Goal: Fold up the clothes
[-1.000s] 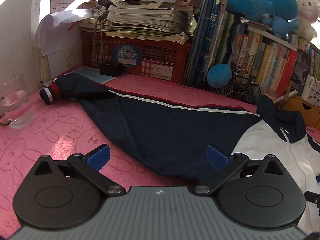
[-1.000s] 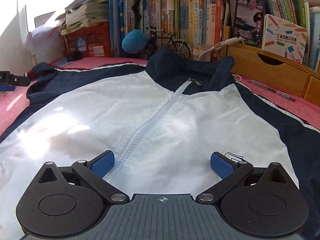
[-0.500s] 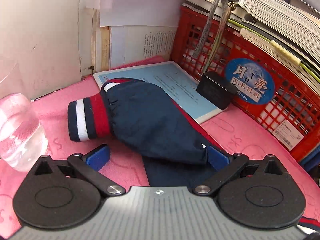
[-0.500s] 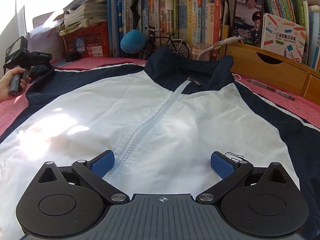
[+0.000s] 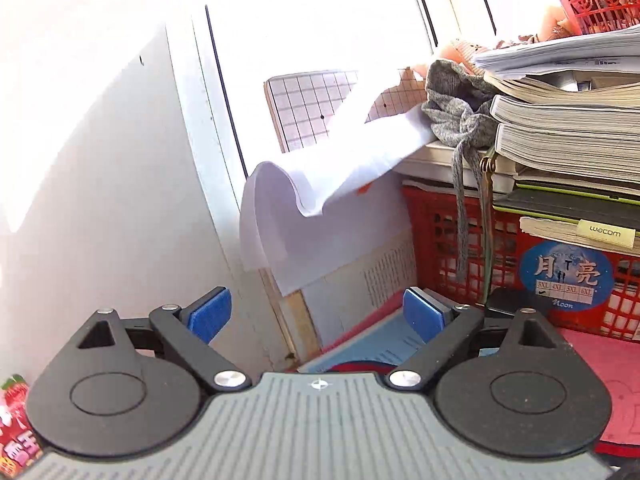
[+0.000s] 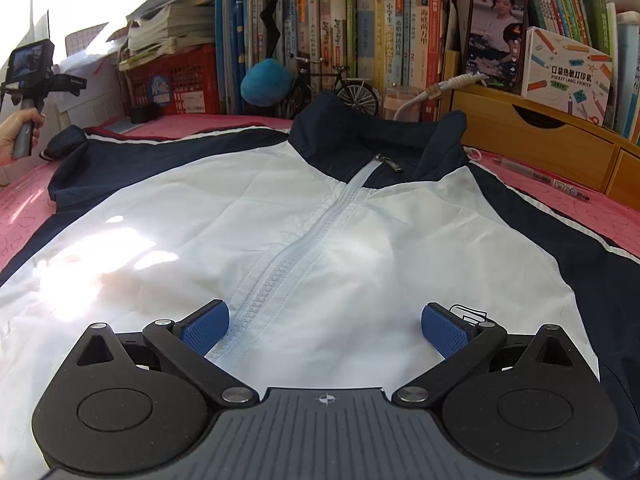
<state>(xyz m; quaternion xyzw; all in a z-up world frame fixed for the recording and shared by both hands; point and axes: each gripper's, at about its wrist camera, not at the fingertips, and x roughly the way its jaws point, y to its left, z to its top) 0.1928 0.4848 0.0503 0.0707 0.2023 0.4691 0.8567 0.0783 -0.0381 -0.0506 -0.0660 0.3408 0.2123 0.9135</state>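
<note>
Right gripper (image 6: 326, 326) hovers low over the jacket (image 6: 320, 220), jaws spread wide, nothing between the blue pads (image 6: 206, 326) but white cloth beneath. The jacket lies face up and flat on the pink mat (image 6: 200, 122) — white front panel, pale zipper (image 6: 296, 248) running from between the pads up toward 12 o'clock, navy collar (image 6: 360, 136) standing at the top. The navy sleeves splay out toward 10 and 3 o'clock; the cuff (image 6: 60, 142) at 10 o'clock rests on the mat just beside the left hand (image 6: 18, 130), which holds the other gripper's handle at the frame's far 9 o'clock edge.

Over to the left wrist view: the left gripper (image 5: 316, 314) is tilted up, jaws wide apart and holding nothing, looking at the white wall and a drooping sheet of paper (image 5: 304, 184). At 3 o'clock sits the red crate (image 5: 516, 256) with a blue round sticker, a stack of books (image 5: 568, 128) piled on top and a grey knitted cloth (image 5: 460, 116) dangling over its front. A blue paper sheet (image 5: 376, 344) peeks out between the pads — and below it a sliver of red at the gripper body's top edge, too little to tell what it is.

Back behind the jacket: a shelf of books (image 6: 360, 36), a blue plush ball (image 6: 266, 82), a miniature bicycle (image 6: 340, 90), a wooden drawer box (image 6: 536, 140) at 2 o'clock.
</note>
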